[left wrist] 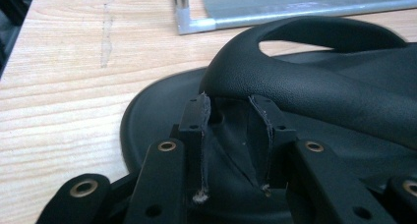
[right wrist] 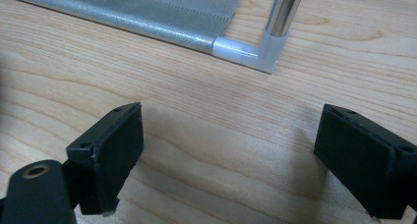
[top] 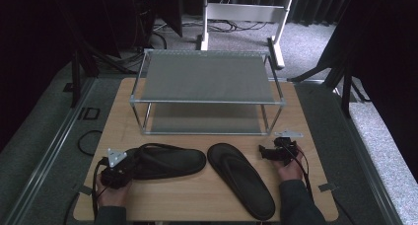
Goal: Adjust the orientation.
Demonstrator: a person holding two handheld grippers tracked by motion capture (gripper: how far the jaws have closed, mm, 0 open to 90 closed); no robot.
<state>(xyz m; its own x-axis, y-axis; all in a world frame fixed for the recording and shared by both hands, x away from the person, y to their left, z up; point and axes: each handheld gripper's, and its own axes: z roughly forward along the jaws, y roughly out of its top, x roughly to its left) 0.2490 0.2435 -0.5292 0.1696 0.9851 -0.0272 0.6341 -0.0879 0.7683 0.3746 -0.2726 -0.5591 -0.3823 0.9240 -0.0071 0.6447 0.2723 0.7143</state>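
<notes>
Left hand-held gripper [left wrist: 235,106] clenched on the strap of the left flip-flop [top: 167,162], lying at 7 o'clock on the counter [top: 197,198]. Right hand-held gripper [right wrist: 231,150] released, jaws wide over bare wood at 4 o'clock. Second flip-flop [top: 240,178] at 6 o'clock, rack [top: 207,102] at 12.

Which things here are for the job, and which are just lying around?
For the job:
left flip-flop, its strap pinched by the left gripper
right flip-flop
shoe rack, probably where they go
right gripper, open, holding nothing

Just lying around:
cables on the floor
white stand behind the table
</notes>
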